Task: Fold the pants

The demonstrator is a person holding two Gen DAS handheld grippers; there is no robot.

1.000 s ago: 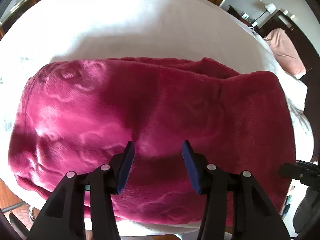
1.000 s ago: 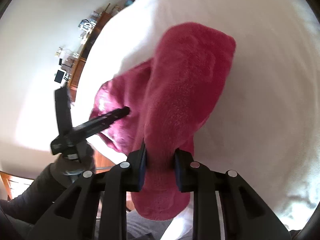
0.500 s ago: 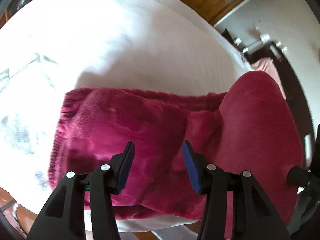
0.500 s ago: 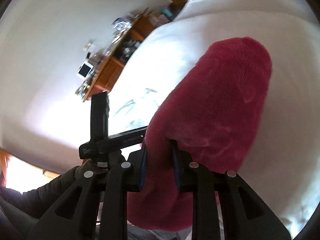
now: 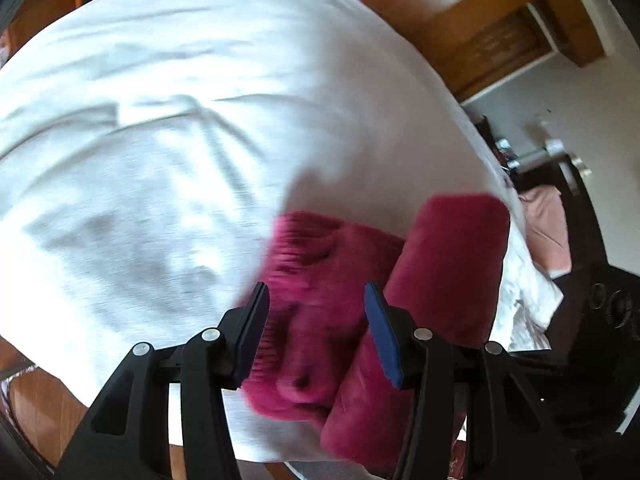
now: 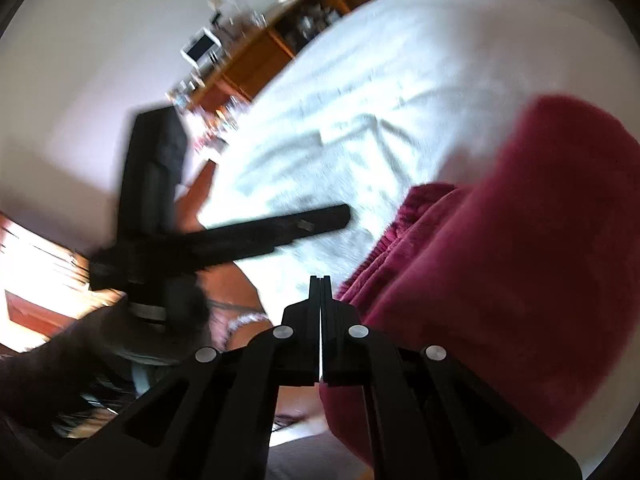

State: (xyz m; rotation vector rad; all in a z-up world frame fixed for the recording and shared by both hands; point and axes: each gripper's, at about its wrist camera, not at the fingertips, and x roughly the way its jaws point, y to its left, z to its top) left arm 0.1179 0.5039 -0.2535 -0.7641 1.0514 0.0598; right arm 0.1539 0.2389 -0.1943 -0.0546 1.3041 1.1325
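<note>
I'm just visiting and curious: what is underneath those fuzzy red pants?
The red pants lie on a white cloth that covers the surface. Beyond its edges, wooden floor shows. What the cloth itself rests on is covered and cannot be seen.

I see the pants [image 5: 332, 280]. They are dark pink and very fuzzy. They lie on the white bed cover [image 5: 180, 120], close to its near edge. One part is folded over and makes a fat, rounded roll on top of the flat part. A ribbed, stretchy edge shows on the flat part's left side.
</note>
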